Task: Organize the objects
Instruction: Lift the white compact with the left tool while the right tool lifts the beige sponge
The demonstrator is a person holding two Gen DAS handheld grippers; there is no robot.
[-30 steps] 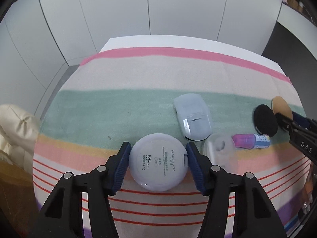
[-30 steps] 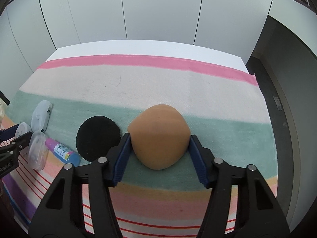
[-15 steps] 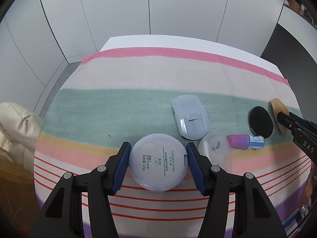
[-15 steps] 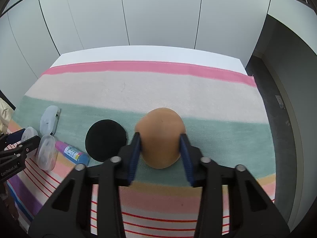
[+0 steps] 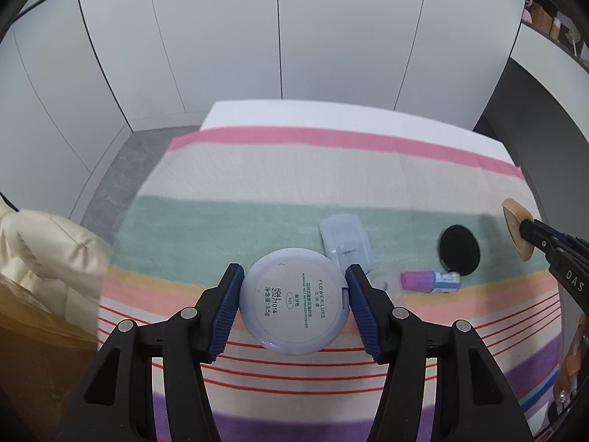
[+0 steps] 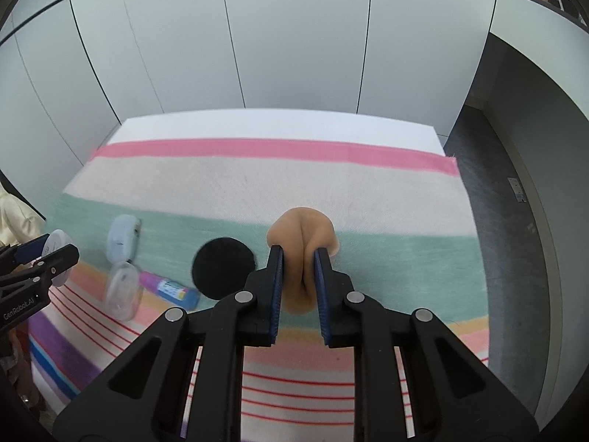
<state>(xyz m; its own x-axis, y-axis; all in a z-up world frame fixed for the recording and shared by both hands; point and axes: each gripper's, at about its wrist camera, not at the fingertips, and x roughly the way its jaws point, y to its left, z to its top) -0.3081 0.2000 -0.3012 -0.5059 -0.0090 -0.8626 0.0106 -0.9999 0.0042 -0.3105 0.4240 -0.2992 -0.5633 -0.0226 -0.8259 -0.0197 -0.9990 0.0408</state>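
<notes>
Compact [image 5: 294, 300], round and pale, sits label-up between the pads of the left gripper [image 5: 294, 302], which clamp it at its widest across; gripping on the rim keeps the flat case level and, I judge, ready to be carried to wherever it belongs. It hangs above the red-lined stripes near the front edge of the striped cloth [image 5: 257, 169] that covers the table.

Behind it, on the green band toward the middle of the cloth, lies a pale case [image 5: 346, 234], and just in front of that a clear lid [image 5: 381, 280], partly hidden by the gripper's right pad. Next comes a small bottle [image 5: 430, 281] lying on its side, pink cap end toward the lid, its far end close by a black puff [image 5: 459, 245] that rests flat on the green band.

Furthest right, the right gripper [image 6: 298, 272] has just been closing and now pinches a tan sponge [image 6: 300, 230] so narrowly that the soft body folds and bulges beyond the fingertips. That hard squeeze is probably what it takes to hold something this yielding. The sponge is clear of the cloth, over the green band just beside the puff.

With both hands loaded and three items loose, the sorting looks only partly done.
</notes>
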